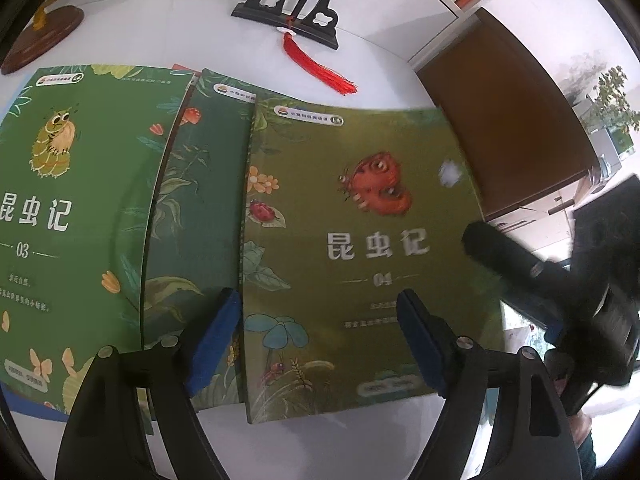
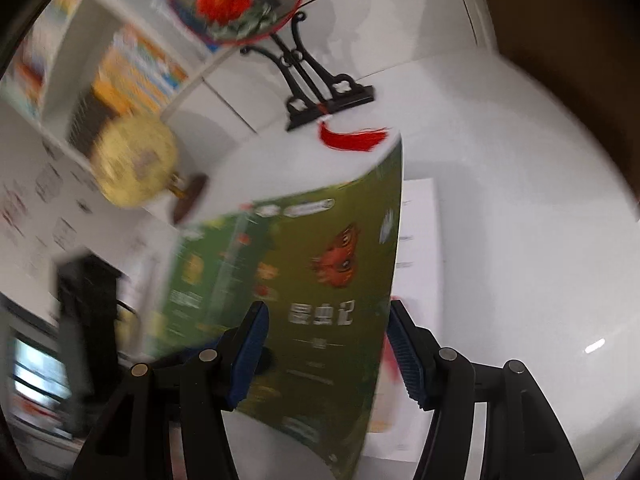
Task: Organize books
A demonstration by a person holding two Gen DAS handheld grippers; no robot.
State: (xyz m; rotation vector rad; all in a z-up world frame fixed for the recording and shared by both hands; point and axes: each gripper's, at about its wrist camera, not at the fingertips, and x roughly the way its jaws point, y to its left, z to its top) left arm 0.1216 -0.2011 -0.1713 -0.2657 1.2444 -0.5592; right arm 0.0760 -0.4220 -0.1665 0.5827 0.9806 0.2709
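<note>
The olive-green book (image 1: 352, 264), a thin glossy softcover printed with a red butterfly, flowers, a ladybird and the number 04, lies partly over a darker teal-green book (image 1: 200, 208) on the smooth white bench (image 1: 384, 80); its right side is raised, and in the right wrist view the same cover (image 2: 312, 300) curves upward in a bowed sheet with its far edge lifted clear of the bench. Beside the teal one, overlapping its left edge, sits a brighter green book (image 1: 80, 200) marked 03, showing a pale fuzzy caterpillar. The left tool (image 1: 320, 344) hovers above the covers with its two black arms spread wide, the ribbed blue pads (image 1: 216, 340) well apart and holding nothing. The right tool (image 2: 324, 356) stands with its fingers either side of the lifted cover near its right edge; the view is blurred and I cannot tell whether the blue pads (image 2: 404, 356) press the sheet or merely flank it. From the left wrist, the right tool appears as a dark blurred shape (image 1: 560, 280) at the book's right edge. Further back on the bench stand a black carved stand (image 1: 296, 12) with a red silky tassel (image 1: 320, 68) trailing from it, and a round dark wooden base (image 1: 44, 36).
</note>
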